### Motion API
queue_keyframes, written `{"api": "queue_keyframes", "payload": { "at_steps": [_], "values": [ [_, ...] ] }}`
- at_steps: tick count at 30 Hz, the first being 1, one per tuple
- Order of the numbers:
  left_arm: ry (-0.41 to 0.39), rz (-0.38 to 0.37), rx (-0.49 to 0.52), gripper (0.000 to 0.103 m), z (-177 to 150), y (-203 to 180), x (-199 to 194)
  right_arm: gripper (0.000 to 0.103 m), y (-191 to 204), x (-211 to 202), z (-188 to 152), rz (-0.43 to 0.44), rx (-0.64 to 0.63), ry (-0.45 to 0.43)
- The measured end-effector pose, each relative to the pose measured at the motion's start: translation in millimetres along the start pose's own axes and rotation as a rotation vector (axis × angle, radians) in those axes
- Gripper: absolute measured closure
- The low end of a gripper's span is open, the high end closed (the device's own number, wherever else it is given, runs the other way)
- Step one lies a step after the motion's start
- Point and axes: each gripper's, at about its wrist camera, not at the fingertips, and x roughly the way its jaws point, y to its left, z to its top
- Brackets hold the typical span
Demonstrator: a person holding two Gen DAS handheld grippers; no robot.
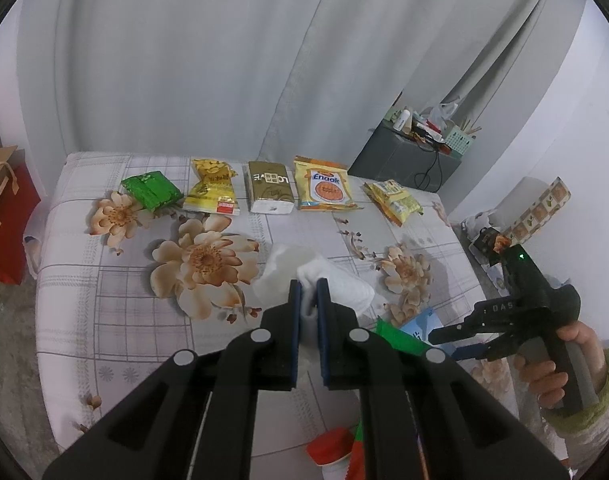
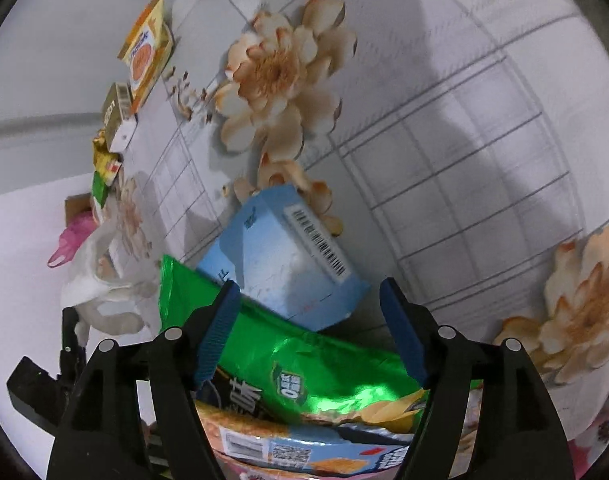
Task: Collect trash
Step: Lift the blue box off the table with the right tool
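My left gripper (image 1: 309, 294) is shut on a crumpled white tissue (image 1: 336, 280) and holds it over the flowered bedsheet (image 1: 104, 300). The tissue also shows at the left of the right wrist view (image 2: 100, 284). My right gripper (image 2: 308, 312) is open, its jaws on either side of a green snack bag (image 2: 304, 364) that lies partly over a light blue box (image 2: 280, 260). In the left wrist view the right gripper (image 1: 444, 340) is at the right, held in a hand, by the green bag (image 1: 396, 336).
Along the far edge lie a green packet (image 1: 152, 190), a yellow snack bag (image 1: 212, 192), a tissue pack (image 1: 269, 192), an Enaak packet (image 1: 326, 190) and a yellow packet (image 1: 394, 200). A red bag (image 1: 4, 216) stands left. A red-capped container (image 1: 332, 448) is near.
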Motion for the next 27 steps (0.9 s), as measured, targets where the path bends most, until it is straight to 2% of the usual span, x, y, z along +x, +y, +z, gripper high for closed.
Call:
{"api": "queue_keyframes", "payload": {
  "at_steps": [5,10,17,21,27],
  "values": [
    [0.002,0.000,0.000,0.096,0.1,0.6,0.1,0.032,9.7,-0.3,13.8,0.038,0.025,-0.015],
    [0.003,0.004,0.002,0.096,-0.3,0.2,0.1,0.032,32.2,2.7,26.7,0.002,0.005,-0.049],
    [-0.009,0.014,-0.014,0.096,0.6,3.3,-3.4,0.031,81.6,26.2,34.9,-0.129,-0.086,-0.105],
    [-0.010,0.023,-0.028,0.096,-0.1,10.2,-4.4,0.027,98.8,36.4,32.5,-0.202,-0.118,-0.144],
    [-0.009,0.034,-0.046,0.096,-3.3,19.6,-7.2,0.022,134.5,66.5,22.8,-0.384,-0.219,-0.210]
  ]
}}
